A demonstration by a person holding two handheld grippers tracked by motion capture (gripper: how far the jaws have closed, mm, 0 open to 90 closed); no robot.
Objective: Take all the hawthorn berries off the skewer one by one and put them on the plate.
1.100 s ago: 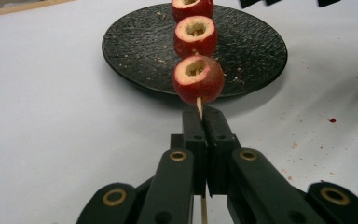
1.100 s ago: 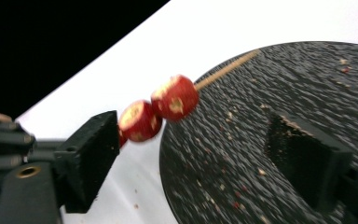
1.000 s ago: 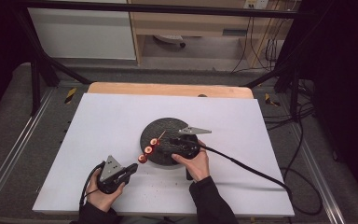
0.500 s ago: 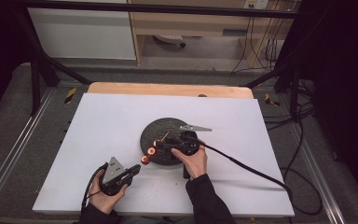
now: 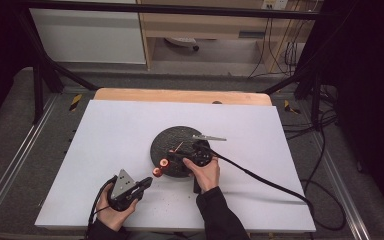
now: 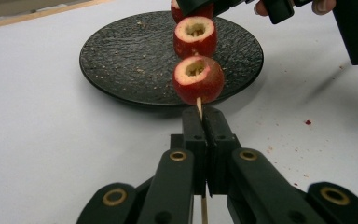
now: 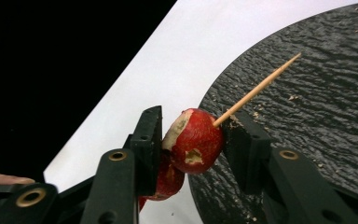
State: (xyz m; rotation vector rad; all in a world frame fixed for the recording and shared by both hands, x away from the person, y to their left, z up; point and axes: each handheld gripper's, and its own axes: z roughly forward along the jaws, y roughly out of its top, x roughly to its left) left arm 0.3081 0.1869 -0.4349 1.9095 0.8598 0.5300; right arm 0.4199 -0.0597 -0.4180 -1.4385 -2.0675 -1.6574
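The skewer (image 6: 199,108) is clamped by the left gripper (image 6: 206,140); its lower end is hidden. The top fruit (image 7: 193,140) is pinched between the right gripper (image 7: 191,135) fingers, the fruit behind half hidden.

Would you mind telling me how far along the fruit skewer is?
Three cored red fruits already sit on the stick. The left gripper clamps the stick's lower end; the right gripper brackets the top fruit over the plate. Left, probably: seating that fruit and letting go.
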